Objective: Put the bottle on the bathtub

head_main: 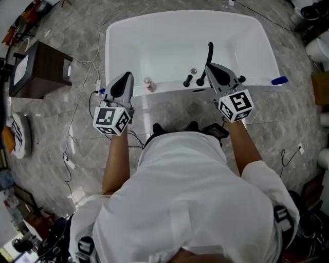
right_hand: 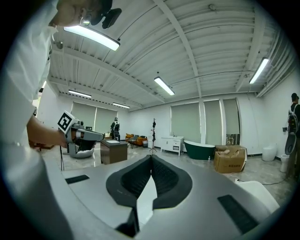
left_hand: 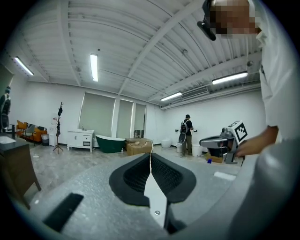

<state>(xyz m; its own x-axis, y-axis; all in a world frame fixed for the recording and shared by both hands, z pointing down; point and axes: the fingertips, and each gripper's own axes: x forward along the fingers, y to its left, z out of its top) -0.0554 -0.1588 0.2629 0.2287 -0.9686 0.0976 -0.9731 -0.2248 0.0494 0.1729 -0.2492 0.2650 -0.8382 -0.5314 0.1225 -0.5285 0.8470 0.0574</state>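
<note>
Beside white bathtub [head_main: 169,41], left hand-held gripper [head_main: 127,77] and right hand-held gripper [head_main: 208,66] point forward, jaws closed, empty.

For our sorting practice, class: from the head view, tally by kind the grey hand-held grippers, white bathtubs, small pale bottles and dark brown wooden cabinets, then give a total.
Grey hand-held grippers: 2 (left gripper, right gripper)
White bathtub: 1
Small pale bottle, on the tub's near rim: 1
Dark brown wooden cabinet: 1
Total: 5

Both hand-held grippers, left [head_main: 125,81] and right [head_main: 214,69], closed, empty.
</note>
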